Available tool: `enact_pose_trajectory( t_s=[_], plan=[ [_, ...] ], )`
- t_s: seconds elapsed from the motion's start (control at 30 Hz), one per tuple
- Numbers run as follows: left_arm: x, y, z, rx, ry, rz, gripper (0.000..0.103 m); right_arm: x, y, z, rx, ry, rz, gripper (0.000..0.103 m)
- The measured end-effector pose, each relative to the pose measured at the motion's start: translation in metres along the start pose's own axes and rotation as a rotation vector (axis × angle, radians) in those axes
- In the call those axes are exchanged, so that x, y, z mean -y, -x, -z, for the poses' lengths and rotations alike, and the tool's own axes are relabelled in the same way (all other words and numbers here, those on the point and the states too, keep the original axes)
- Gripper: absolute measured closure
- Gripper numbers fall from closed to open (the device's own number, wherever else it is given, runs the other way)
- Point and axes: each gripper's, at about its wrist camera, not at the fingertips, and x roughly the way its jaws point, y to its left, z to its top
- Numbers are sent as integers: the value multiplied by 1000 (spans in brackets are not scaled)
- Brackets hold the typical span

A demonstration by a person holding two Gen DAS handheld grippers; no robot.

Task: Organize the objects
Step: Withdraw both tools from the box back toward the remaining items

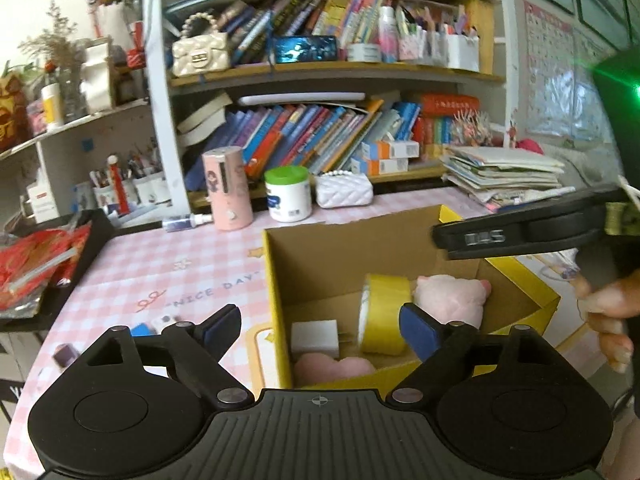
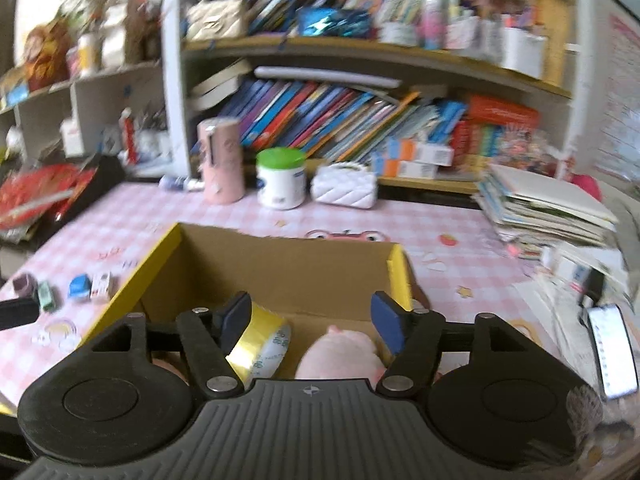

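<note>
A yellow-sided cardboard box [image 1: 304,256] sits open on a desk covered by a pink checked tablecloth [image 1: 168,264], in front of crowded bookshelves. Inside the box lie a roll of yellow tape [image 1: 382,314] standing on edge, a pale pink plush toy [image 1: 450,294], a small white plug adapter [image 1: 316,338] and a second pink soft thing [image 1: 332,366].

The left gripper [image 1: 320,330] hovers over the box's near left wall, jaws spread, nothing between them. The right gripper [image 2: 310,320] hangs over the box, jaws apart and empty, the tape and plush below it.

Several small toy vehicles and erasers [image 2: 80,286] remain on the cloth left of the box, apparently unsorted.

Risks: a low gripper could clip the box wall and shove it; the upright tape may roll over; the two grippers, close together, might collide while reaching.
</note>
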Motion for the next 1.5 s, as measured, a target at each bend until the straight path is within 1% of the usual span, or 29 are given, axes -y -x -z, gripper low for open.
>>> enact_pose_trajectory(
  t_s=[0.07,0.17,0.27,0.3,0.37,0.47,0.53,0.57,0.73,0.9,1.13,1.5],
  plan=[
    [-4,6,3,4,12,-2,14,2,10,5,12,-22,28,37],
    [-8,14,10,5,23,-5,14,4,25,16,23,-52,69,33],
    [-15,20,17,-1,37,-9,10,4,39,31,27,-74,115,31],
    [-17,22,20,-2,41,-11,8,3,43,36,25,-81,130,30],
    [-21,26,25,-5,47,-13,7,0,50,48,25,-97,160,27],
    [-27,33,35,-20,49,-12,7,-8,57,63,-2,-108,197,23],
    [-31,36,42,-39,50,-16,7,-14,58,73,-38,-109,211,22],
    [-33,38,45,-49,50,-18,7,-18,59,78,-58,-112,216,20],
    [-44,47,63,-114,48,-29,6,-37,64,98,-155,-145,225,14],
    [-54,57,75,-149,27,-16,6,-61,72,112,-209,-137,224,11],
    [-67,74,91,-177,3,6,3,-93,84,129,-252,-107,206,8],
    [-92,93,114,-225,-3,22,3,-130,97,152,-304,-118,204,7]
  ],
)
